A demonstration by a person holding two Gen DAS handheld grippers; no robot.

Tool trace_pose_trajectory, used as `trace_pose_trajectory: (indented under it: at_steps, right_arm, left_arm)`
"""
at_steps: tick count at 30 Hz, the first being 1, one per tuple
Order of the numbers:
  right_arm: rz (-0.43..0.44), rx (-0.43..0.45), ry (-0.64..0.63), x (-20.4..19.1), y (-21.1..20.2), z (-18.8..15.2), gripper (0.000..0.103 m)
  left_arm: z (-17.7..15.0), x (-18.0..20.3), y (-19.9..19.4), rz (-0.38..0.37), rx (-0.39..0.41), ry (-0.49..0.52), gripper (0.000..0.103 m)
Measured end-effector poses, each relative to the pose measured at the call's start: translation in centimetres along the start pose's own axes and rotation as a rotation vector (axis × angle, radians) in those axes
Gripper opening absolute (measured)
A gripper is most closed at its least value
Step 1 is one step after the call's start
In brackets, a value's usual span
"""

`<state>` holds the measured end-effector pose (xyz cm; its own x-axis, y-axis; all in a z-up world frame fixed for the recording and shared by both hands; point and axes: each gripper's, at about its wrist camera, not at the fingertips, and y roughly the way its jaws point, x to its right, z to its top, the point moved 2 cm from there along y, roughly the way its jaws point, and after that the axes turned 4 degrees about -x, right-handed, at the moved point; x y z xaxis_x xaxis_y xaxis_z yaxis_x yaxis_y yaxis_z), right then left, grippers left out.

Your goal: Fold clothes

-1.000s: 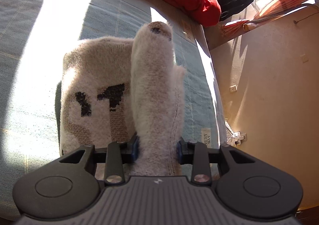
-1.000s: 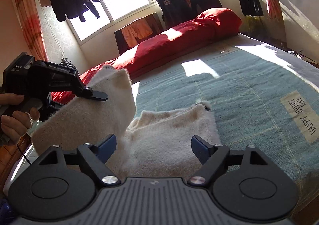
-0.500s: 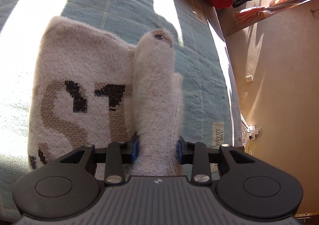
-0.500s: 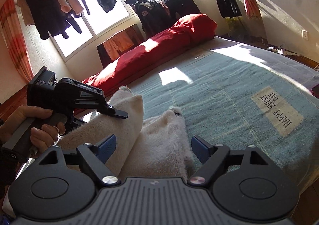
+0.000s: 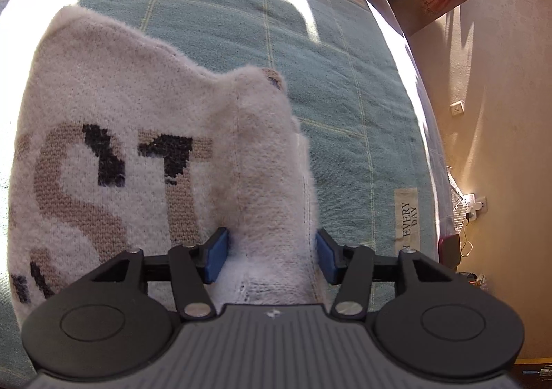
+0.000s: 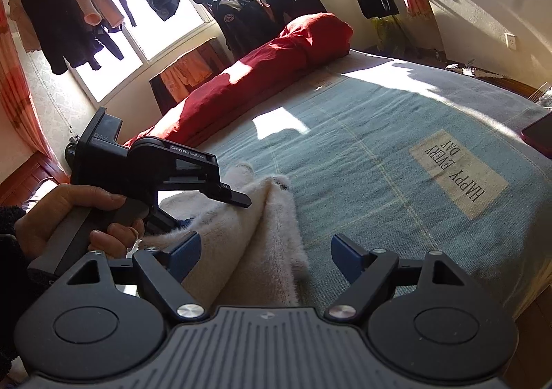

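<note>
The left tongs (image 5: 269,256) have just been opening: their blue pads now stand a little off either side of the fold of the fluffy cream knitted sweater (image 5: 114,161), the raised sleeve-like ridge running between them without being pinched. The right tongs (image 6: 265,256) stand wide apart, holding nothing, with the sweater's near edge lying between them and closer to the left pad. In the right wrist view a hand (image 6: 74,216) grips the handle of the left tongs, whose fingers hover just over the top of the folded pile.

The sweater lies on the pale blue checked bed cover (image 5: 220,9), near the bed's edge, its front with tan and black knitted lettering facing up and one side already laid over the body. A cream patch printed "HAPPY EVERY DAY" (image 6: 457,173) is sewn to the cover well apart from it, and a red duvet (image 6: 262,68) is bunched along the far side of the bed.

The step in hand looks like releasing the part just folded over. The next move probably calls for drawing the left tongs clear without dragging the fuzzy knit, then taking another edge for the following fold.
</note>
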<state>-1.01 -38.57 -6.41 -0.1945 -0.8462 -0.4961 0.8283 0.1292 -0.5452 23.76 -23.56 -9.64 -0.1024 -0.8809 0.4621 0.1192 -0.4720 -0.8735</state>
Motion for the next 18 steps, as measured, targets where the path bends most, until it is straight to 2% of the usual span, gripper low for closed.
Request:
trace_pose_trajectory:
  at_steps: [5,8,12,14,15,18]
  right_arm:
    - [-0.001,-0.006,0.000,-0.1,0.0,-0.2,0.087]
    - [-0.001,-0.007,-0.008,-0.3,-0.2,-0.4,0.087]
    - [0.024,0.001,-0.031,-1.0,-0.6,-0.3,0.088]
    - [0.050,0.004,-0.055,-1.6,-0.7,-0.2,0.087]
    - [0.063,0.005,-0.073,-2.1,-0.6,-0.1,0.086]
    - [0.099,-0.025,-0.142,-3.7,0.2,0.1,0.069]
  left_arm:
    - [-0.5,1.2,-0.6,-0.023,0.004,0.063,0.056]
    - [-1.1,1.5,-1.7,-0.078,-0.001,0.123,0.060]
    - [-2.3,1.1,-4.9,-0.127,0.063,0.268,0.065]
    - [-3.2,0.4,-6.6,-0.086,0.123,0.354,0.074]
    - [-3.7,-0.1,-7.4,-0.061,0.151,0.389,0.075]
    - [-5.3,-2.0,-9.0,0.001,0.216,0.442,0.076]
